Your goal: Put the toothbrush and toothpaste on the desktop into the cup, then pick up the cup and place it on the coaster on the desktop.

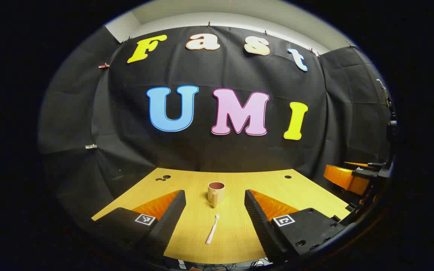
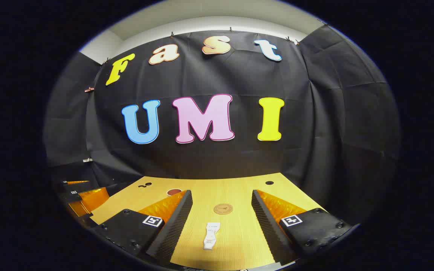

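In the left gripper view a beige cup (image 1: 216, 192) with a dark inside stands upright on the wooden desktop (image 1: 307, 195), handle toward me. A pale pink toothbrush (image 1: 212, 229) lies nearer, between the spread fingers of my left gripper (image 1: 214, 209), which is open and above the desk. In the right gripper view a white toothpaste tube (image 2: 211, 235) lies flat between the fingers of my open right gripper (image 2: 221, 210). A round wooden coaster (image 2: 223, 209) lies just beyond the tube. The cup's rim (image 2: 174, 192) peeks out behind the left finger.
Black cloth walls close the desk at the back and sides. Small dark holes (image 1: 288, 176) sit near the desk's far edge. The other gripper (image 1: 352, 177) shows at the right edge of the left gripper view, and at the left edge (image 2: 79, 195) of the right gripper view.
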`<state>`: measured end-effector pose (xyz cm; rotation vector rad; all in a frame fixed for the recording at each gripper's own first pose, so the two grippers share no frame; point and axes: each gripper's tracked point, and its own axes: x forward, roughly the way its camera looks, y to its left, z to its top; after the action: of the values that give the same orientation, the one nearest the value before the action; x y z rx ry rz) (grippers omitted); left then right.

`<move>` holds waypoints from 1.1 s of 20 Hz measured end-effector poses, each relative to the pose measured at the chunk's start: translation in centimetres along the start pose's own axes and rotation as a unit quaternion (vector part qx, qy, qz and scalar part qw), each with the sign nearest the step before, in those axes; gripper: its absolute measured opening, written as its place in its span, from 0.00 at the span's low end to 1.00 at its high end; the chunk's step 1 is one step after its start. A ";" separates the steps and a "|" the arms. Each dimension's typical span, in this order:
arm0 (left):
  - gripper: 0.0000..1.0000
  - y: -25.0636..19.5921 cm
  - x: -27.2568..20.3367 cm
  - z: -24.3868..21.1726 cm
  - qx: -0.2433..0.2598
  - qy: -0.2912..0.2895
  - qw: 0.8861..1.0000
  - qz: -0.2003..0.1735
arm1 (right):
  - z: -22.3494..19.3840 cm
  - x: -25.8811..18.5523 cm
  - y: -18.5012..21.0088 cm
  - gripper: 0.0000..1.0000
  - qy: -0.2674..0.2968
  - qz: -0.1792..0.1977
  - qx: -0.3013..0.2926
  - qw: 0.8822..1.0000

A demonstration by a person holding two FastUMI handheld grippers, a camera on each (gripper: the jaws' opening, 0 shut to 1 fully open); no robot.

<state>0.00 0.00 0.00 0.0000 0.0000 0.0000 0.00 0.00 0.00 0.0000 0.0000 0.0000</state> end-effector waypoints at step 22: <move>0.98 2.1 1.2 -3.1 0.009 0.047 0.999 -0.009 | -4.0 1.6 1.6 0.99 0.074 0.002 0.006 0.997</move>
<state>1.17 2.09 -3.09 0.0187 0.0934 -0.0187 1.61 1.59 -4.04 0.0119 0.1489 0.0034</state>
